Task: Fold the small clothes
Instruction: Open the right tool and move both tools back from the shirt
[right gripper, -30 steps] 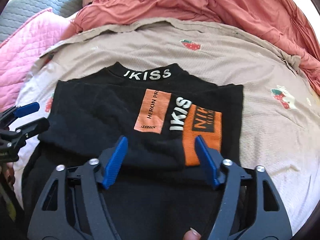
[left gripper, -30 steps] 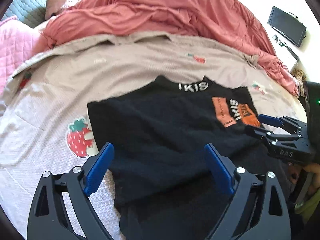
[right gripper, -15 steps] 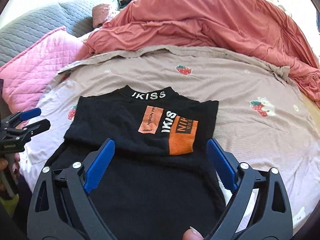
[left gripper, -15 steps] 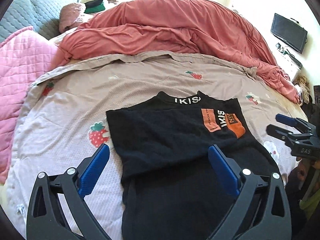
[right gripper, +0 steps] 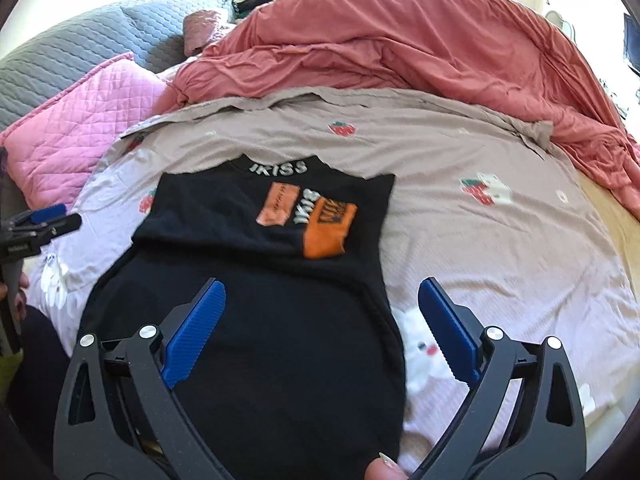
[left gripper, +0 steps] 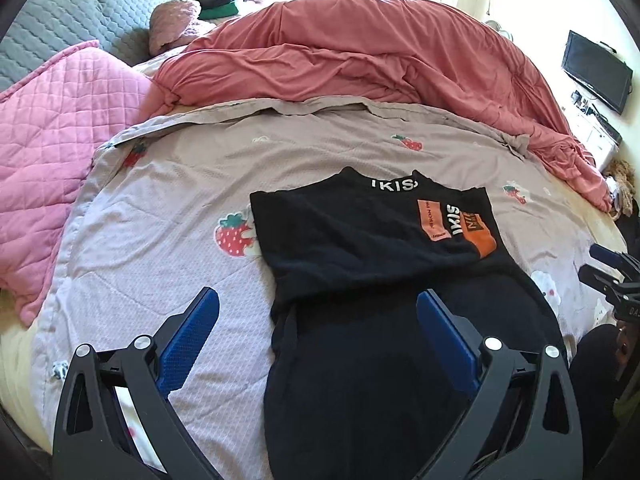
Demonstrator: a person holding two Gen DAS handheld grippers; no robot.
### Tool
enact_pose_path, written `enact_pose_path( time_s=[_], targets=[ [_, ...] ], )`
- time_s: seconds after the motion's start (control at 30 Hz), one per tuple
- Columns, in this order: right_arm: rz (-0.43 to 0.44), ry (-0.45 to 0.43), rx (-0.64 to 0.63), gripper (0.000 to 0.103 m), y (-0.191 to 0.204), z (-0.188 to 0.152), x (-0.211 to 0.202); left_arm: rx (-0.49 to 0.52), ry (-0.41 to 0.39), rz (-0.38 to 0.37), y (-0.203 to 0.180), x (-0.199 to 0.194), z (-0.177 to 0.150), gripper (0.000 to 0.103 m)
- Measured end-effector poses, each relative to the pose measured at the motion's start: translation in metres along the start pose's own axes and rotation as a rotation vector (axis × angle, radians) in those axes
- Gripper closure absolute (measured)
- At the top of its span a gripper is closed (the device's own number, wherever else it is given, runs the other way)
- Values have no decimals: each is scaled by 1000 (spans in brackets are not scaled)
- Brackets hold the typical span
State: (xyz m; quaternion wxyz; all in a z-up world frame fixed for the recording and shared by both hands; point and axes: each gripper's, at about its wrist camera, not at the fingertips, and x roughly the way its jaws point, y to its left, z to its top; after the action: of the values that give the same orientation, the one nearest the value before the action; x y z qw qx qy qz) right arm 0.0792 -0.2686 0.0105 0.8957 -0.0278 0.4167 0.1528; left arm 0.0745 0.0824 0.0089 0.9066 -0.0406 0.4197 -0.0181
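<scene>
A black top (left gripper: pixel 360 248) with white letters at the collar and orange patches lies flat on the bed, its sleeves folded in over the chest; it also shows in the right wrist view (right gripper: pixel 260 280). My left gripper (left gripper: pixel 318 308) is open and empty, held above the top's lower left part. My right gripper (right gripper: pixel 322 296) is open and empty above the top's lower right edge. Each gripper shows at the edge of the other's view: the right one (left gripper: pixel 600 264), the left one (right gripper: pixel 52 220).
The strawberry-print sheet (left gripper: pixel 160 240) covers the bed. A rumpled red duvet (left gripper: pixel 360 60) lies behind the top. A pink quilted pillow (left gripper: pixel 48 128) and a grey quilt (left gripper: pixel 60 16) are at the left. A dark monitor (left gripper: pixel 596 72) is at the right.
Both grippers have pulled back and up from the top, which now looks smaller and farther away. The right gripper's jaws have opened wider.
</scene>
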Motion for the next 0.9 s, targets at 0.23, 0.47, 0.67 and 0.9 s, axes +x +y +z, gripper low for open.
enact_pose_path(
  time_s=[0.23, 0.47, 0.67, 0.9],
  targets=[
    [-33, 44, 22, 12, -18, -27, -7, -5, 30, 30, 7, -8, -16, 5],
    [-57, 78, 55, 12, -29, -38, -11, -24, 72, 61, 19, -11, -32, 5],
    [-74, 143, 66, 12, -34, -48, -7, -25, 113, 80, 26, -11, -48, 5],
    [-84, 234, 49, 12, -27, -62, 6, -8, 203, 81, 29, -4, -73, 5]
  ],
)
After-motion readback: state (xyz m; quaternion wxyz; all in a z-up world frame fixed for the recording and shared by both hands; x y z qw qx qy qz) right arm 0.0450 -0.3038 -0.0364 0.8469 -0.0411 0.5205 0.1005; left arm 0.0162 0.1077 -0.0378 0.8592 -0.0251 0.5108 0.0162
